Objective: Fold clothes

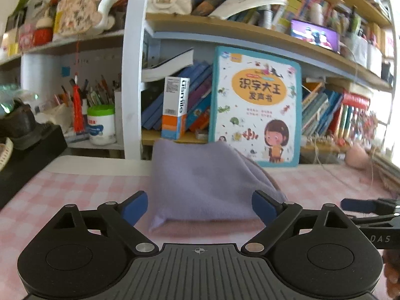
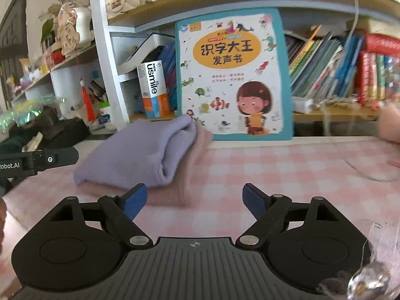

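At the far left a black box [image 1: 30, 150] is sitting on the edge of the table [image 1: 75, 192], which is wearing a pink checked cloth, and beside it a white tub with a green lid [image 1: 101, 125] is standing under the shelves. Moving right, the left gripper [image 1: 200, 206] is hovering with its 2 blue pads [image 1: 136, 207] spread wide and nothing between them, pointing at the near edge of the lilac garment [image 1: 200, 182], which is lying folded in the middle of the table just in front of a big picture book [image 1: 257, 107] that is leaning on the bookshelf. From the right wrist view that lilac garment [image 2: 135, 155] is resting on top of a folded pink garment [image 2: 175, 190], the 2 making a small stack. Further right the right gripper [image 2: 193, 201] is likewise standing open and empty, its left pad near the stack's corner but not touching it — so neither tool is gripping cloth. Judging by this, the fold is looking finished and the step in hand is tidying or moving on. To do it well, the person is best keeping both tools low and level, approaching the stack from its 2 near corners together, pinching both layers at once — not just the top one — and avoiding a push that is sliding the lilac piece off the pink
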A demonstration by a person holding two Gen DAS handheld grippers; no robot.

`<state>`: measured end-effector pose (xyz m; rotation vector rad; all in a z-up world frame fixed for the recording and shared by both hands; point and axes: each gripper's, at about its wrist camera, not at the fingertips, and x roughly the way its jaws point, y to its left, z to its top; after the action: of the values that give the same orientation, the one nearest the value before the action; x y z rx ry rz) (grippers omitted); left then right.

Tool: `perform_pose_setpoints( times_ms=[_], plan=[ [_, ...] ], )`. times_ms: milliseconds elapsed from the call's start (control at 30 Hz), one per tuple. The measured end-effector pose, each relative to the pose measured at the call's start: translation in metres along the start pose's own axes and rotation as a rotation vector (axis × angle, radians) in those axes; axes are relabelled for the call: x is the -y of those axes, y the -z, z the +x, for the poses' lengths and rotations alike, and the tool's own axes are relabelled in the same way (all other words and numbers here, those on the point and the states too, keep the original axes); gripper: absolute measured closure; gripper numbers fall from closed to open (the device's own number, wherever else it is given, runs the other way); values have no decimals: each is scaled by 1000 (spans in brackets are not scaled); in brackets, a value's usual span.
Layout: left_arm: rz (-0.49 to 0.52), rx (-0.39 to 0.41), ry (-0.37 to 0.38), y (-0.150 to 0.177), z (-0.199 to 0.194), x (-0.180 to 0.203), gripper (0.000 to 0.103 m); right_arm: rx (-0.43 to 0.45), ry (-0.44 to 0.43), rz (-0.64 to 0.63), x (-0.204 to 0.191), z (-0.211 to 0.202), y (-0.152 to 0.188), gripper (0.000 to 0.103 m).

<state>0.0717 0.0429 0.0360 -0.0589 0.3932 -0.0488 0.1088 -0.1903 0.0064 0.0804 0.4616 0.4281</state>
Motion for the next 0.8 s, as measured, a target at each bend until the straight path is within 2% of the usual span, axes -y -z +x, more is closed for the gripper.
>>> perform_pose_setpoints(
  times_ms=[233,533,633,800],
  plan=[
    [6,52,-43,19,-30,12,6,37,57,-59,-12,-39,22,12],
    [16,42,-95,35,-36,5,6,71,109,-85,-18,-51,31,8],
    [45,56,-100,37,-36,11,6,52,115,-98,-20,-47,30,3],
    [95,58,-110,46,-33,20,6,-17,128,-117,-22,-35,31,3]
  ],
)
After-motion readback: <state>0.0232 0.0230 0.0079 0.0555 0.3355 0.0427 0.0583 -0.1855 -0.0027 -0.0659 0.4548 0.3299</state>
